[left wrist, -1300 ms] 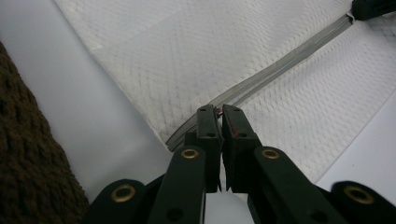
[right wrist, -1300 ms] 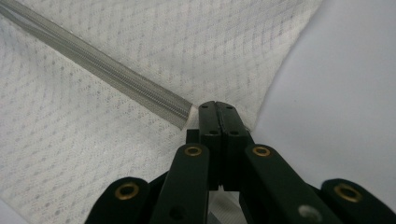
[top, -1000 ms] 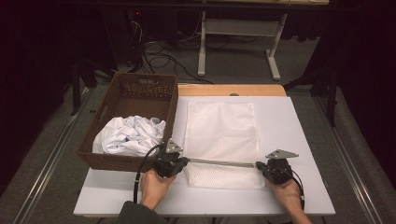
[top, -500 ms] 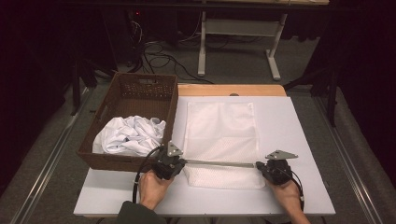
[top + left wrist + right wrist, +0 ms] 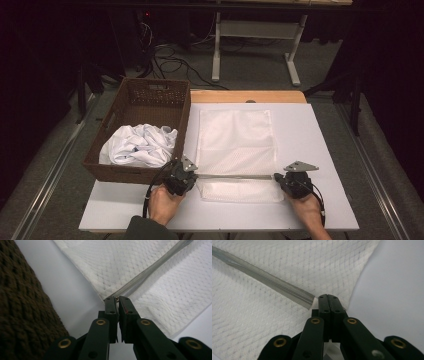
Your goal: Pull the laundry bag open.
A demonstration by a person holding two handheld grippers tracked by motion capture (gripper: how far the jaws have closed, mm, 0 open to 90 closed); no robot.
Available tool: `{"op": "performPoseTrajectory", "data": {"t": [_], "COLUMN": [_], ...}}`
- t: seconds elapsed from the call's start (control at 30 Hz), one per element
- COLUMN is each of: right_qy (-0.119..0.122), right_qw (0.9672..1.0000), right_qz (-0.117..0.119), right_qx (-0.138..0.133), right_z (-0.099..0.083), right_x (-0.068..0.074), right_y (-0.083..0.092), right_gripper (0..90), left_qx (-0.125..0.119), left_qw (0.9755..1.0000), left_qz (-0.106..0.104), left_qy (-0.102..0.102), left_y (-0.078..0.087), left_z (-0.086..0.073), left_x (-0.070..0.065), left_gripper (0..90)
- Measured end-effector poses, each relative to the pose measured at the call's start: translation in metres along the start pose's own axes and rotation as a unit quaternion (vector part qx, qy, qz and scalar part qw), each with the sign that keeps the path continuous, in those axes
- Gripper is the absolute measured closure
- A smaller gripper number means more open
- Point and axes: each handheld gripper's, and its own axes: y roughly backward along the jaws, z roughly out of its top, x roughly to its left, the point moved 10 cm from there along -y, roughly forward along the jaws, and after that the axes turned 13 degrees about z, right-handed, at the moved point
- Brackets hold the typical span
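so here's where it stands: the white mesh laundry bag lies flat on the bench, just right of the brown wicker basket, and both grippers are clamped onto the two ends of its zipper, which runs across the bag near the person's edge.

the left gripper is pinching the zipper's end at the bag's left side; in the left gripper view there's something small and metallic between the jaw tips, looks like the zipper pull, though i can't swear to it. the jaws are nearly pressed together with just a thin gap. the right gripper is squeezed fully together on the bag's fabric right at the other end of the zipper, holding that side taut.

judging from that, the setup part is done: bag laid out, both ends gripped, zipper line stretched straight between the hands. the zipper itself looks closed for most of its length, maybe just parted a bit next to the left gripper. so the actual unzipping is barely started or not yet.

what's left, i'd guess: run the zipper open, then deal with the crumpled white clothes sitting in the basket, which are untouched so far.
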Motion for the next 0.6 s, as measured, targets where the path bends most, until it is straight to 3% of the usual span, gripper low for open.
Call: {"op": "performPoseTrajectory", "data": {"t": [0.17,0.33,0.4,0.6], "right_qy": [0.012,0.014,0.023,0.02], "right_qw": [0.9998,0.9998,0.9996,0.9994], "right_qz": [-0.012,-0.001,0.002,0.007], "right_qx": [-0.005,-0.013,-0.017,-0.029], "right_z": [0.0012,0.0032,0.0049,0.0086], "right_x": [0.0014,0.0048,0.0069,0.0073], "right_y": [0.0006,0.0035,0.0048,0.0089], "right_gripper": [89.4,78.4,75.8,65.4], "left_qx": [0.002,-0.005,-0.013,-0.027], "left_qw": [0.9999,0.9997,0.9995,0.9989], "left_qz": [-0.017,-0.024,-0.025,-0.029], "left_qy": [0.002,0.011,0.013,0.024], "left_y": [-0.0032,-0.0033,-0.0017,0.0006], "left_z": [-0.0018,0.0002,0.0024,0.0077], "left_x": [-0.0026,-0.0067,-0.0071,-0.0087], "left_gripper": [78.7,63.3,60.4,52.6]}}
